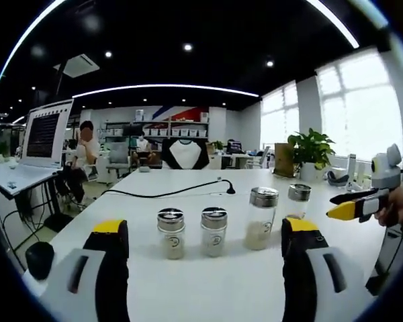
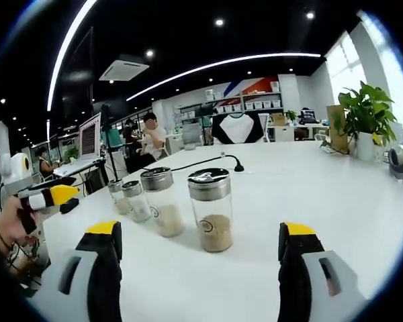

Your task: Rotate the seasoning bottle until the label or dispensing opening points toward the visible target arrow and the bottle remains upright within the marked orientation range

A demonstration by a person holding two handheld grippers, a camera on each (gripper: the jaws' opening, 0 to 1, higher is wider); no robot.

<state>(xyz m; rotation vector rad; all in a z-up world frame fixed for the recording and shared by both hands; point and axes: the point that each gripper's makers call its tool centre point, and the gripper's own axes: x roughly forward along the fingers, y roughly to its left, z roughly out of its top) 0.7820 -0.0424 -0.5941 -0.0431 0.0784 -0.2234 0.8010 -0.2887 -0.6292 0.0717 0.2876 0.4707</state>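
Four glass seasoning bottles with metal lids stand upright in a row on the white table [image 1: 188, 288]. In the left gripper view two short ones [image 1: 170, 233] [image 1: 213, 231] are in front of me, with a taller bottle [image 1: 262, 218] and another bottle [image 1: 297, 200] to their right. My left gripper [image 1: 205, 228] is open, short of the row and touching nothing. In the right gripper view the nearest bottle [image 2: 215, 211] holds tan powder, and the others [image 2: 162, 201] [image 2: 136, 200] trail off to the left. My right gripper [image 2: 200, 231] is open and holds nothing.
A black cable [image 1: 188, 191] ending in a plug runs across the table behind the bottles. A potted plant [image 1: 310, 151] stands at the far right edge. A laptop [image 1: 46, 134] sits on a side desk to the left. People sit further back in the office.
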